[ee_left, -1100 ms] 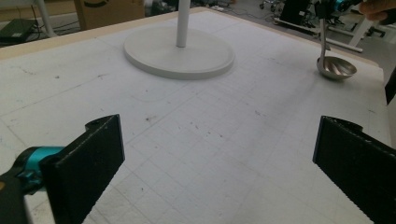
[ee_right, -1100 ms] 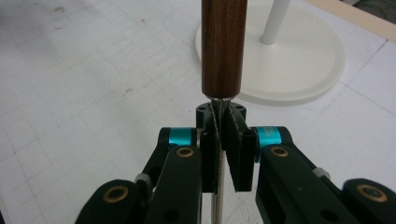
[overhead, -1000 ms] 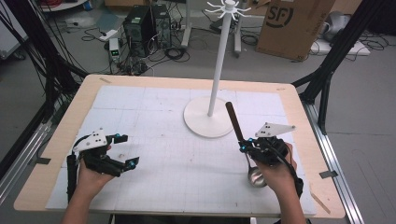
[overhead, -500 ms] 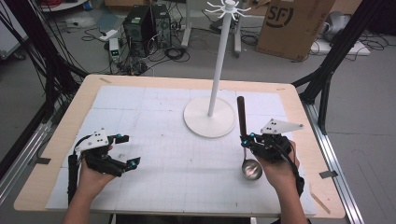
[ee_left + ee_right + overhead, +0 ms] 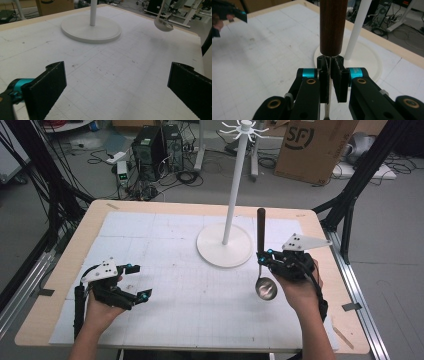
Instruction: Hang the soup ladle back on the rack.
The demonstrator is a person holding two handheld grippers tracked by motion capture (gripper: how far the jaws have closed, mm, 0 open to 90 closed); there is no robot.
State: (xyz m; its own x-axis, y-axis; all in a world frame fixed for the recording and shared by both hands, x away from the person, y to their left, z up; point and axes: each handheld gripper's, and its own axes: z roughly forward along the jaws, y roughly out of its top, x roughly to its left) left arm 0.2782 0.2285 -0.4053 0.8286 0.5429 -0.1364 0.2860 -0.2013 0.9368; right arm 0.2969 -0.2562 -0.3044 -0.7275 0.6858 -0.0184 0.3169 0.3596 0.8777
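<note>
A lab or test workshop: the counter sits inside a black metal frame, with computer towers, a power strip and loose cables on the grey floor (plus a cardboard box behind).

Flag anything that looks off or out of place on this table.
Nothing stands out. The right gripper holds the ladle upright by its thin metal neck, bowl down, beside the white stand. The left gripper is open over the mat.
</note>
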